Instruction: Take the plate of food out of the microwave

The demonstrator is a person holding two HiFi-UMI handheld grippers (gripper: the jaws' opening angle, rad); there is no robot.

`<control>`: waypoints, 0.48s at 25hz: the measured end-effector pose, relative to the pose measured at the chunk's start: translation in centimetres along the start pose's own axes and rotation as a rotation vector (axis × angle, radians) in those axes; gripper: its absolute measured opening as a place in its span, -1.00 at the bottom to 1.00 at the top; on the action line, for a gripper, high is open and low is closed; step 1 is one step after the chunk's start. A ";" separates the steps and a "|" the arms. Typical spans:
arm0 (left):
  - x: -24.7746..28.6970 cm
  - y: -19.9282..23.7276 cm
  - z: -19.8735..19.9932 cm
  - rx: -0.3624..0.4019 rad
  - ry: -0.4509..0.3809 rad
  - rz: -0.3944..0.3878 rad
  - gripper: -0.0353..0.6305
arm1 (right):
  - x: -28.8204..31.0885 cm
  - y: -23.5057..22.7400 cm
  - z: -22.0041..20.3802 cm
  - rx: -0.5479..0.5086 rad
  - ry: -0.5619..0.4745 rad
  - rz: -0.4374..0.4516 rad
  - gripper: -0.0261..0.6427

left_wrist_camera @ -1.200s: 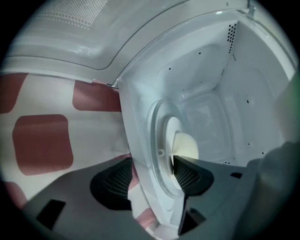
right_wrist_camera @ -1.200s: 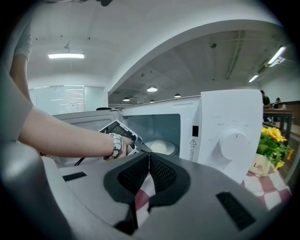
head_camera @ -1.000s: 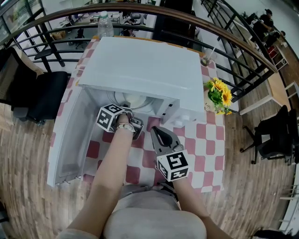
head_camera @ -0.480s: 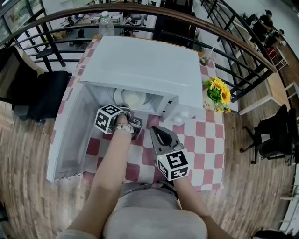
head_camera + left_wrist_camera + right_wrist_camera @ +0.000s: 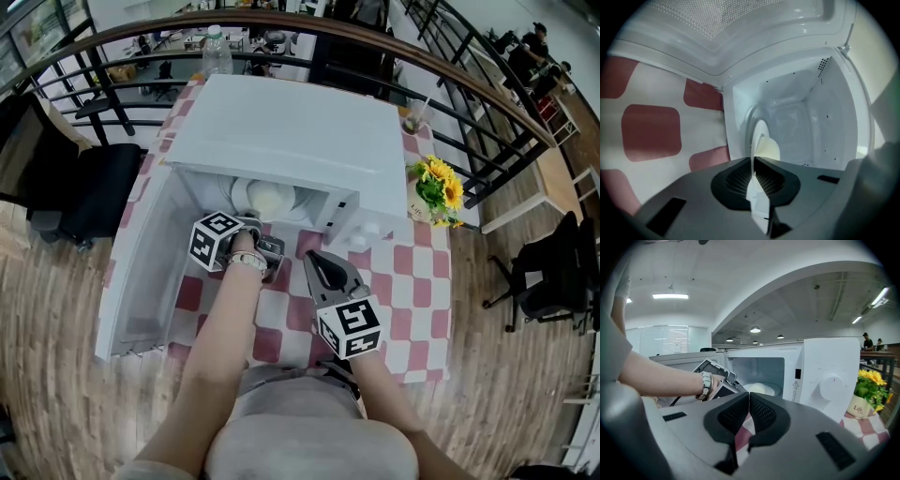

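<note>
The white microwave (image 5: 291, 131) stands on the checked table with its door (image 5: 141, 272) swung open to the left. Inside lies a white plate (image 5: 267, 199) with a pale round bun (image 5: 769, 149) on it. My left gripper (image 5: 255, 223) is at the oven's mouth. Its jaws have just been closing, and in the left gripper view (image 5: 753, 173) they are shut on the near rim of the plate (image 5: 757, 201). My right gripper (image 5: 314, 261) waits over the tablecloth in front of the oven. Its jaws (image 5: 749, 401) are shut with nothing between them.
A pot of sunflowers (image 5: 439, 192) stands right of the microwave and a cup with a straw (image 5: 412, 117) behind it. A water bottle (image 5: 216, 52) is at the table's far edge by the railing. A dark chair (image 5: 84, 197) sits left of the open door.
The left gripper has tilted a little at the oven's mouth, and more of the plate shows past the oven's top edge. The right gripper has kept still.
</note>
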State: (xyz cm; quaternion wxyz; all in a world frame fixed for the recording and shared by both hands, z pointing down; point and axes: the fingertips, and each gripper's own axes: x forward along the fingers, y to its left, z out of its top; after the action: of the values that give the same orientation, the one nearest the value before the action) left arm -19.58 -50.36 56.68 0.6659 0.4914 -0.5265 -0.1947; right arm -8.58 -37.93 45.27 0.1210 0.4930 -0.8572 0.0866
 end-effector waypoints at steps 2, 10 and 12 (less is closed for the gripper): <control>-0.1 -0.3 0.0 0.001 0.000 -0.035 -0.82 | 0.1 0.1 0.1 -0.002 -0.001 0.004 -0.85; -0.8 -1.1 -0.1 0.006 -0.009 -0.146 -0.84 | -0.2 0.6 -0.1 -0.009 -0.001 0.009 -0.85; -1.1 -1.2 -0.1 0.010 -0.009 -0.161 -0.84 | -0.3 0.6 -0.1 -0.011 -0.004 0.008 -0.85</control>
State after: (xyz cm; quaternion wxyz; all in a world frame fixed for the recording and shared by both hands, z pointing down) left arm -19.62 -50.03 55.12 0.6430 0.5348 -0.4893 -0.2474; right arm -8.90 -37.37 45.22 0.1216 0.4892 -0.8598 0.0813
